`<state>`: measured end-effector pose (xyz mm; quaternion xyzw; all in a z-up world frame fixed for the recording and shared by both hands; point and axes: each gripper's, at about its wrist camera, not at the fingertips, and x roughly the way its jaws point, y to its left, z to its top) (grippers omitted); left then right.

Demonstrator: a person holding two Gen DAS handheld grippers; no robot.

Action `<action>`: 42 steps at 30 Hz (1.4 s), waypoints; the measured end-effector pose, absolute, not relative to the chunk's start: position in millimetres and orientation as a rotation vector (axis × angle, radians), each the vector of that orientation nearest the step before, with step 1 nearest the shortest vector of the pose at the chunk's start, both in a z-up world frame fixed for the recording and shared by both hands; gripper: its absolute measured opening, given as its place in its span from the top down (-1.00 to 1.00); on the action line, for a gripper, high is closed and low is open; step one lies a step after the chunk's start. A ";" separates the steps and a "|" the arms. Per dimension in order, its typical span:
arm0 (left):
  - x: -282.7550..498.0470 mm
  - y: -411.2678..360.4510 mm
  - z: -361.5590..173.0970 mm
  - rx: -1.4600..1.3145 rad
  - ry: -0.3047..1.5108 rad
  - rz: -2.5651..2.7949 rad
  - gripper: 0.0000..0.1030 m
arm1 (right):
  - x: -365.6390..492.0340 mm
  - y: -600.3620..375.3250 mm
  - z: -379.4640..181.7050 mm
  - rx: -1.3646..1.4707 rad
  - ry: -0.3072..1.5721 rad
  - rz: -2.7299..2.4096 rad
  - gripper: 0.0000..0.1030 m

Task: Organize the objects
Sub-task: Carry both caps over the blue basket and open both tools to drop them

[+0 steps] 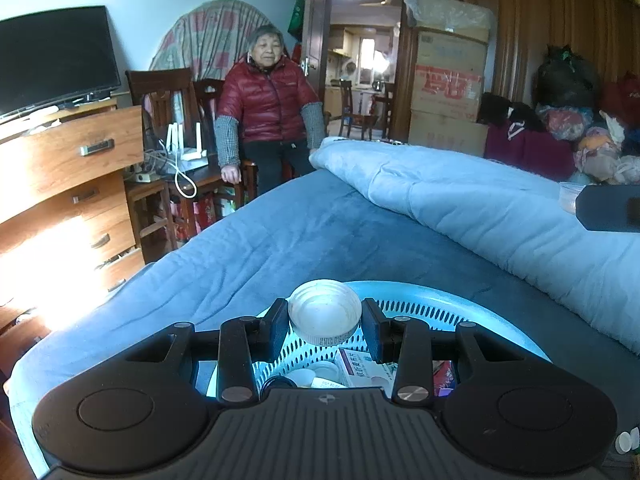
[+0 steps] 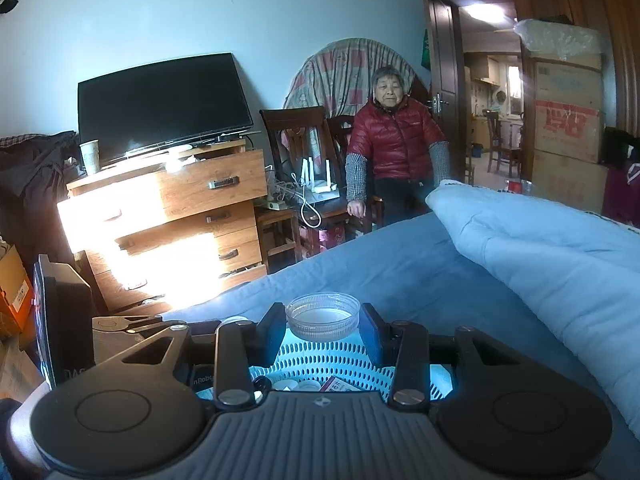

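Observation:
My left gripper (image 1: pixel 325 322) is shut on a white ribbed jar lid (image 1: pixel 324 314), open side up, held over a pale blue slotted basket (image 1: pixel 424 310) on the bed. In the basket lie a medicine box (image 1: pixel 360 368) and small white caps (image 1: pixel 316 376). My right gripper (image 2: pixel 323 326) is shut on a clear plastic lid (image 2: pixel 323 315), held over the same basket (image 2: pixel 320 356). The right gripper's black body (image 1: pixel 608 208) shows at the right edge of the left wrist view; the left gripper's body (image 2: pixel 120 332) shows at the lower left of the right wrist view.
The basket sits on a blue bedspread (image 1: pixel 280 240) with a folded light blue quilt (image 1: pixel 480 200) to the right. A person in a red jacket (image 1: pixel 268 108) sits on a chair beyond the bed. A wooden dresser (image 1: pixel 68 184) with a TV (image 1: pixel 52 56) stands left. Boxes (image 1: pixel 448 88) stand at the back right.

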<state>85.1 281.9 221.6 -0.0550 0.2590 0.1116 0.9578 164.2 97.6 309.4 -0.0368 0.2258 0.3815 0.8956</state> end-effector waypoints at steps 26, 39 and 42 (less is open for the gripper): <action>91.0 276.9 209.2 -0.106 0.544 0.219 0.23 | 175.7 97.3 282.1 -0.074 0.494 0.786 0.16; 91.8 276.9 208.8 -0.106 0.544 0.219 0.23 | 175.5 98.9 279.7 -0.077 0.495 0.790 0.15; 92.8 278.4 205.6 -0.104 0.552 0.227 0.17 | 174.0 99.7 280.2 -0.076 0.491 0.788 0.01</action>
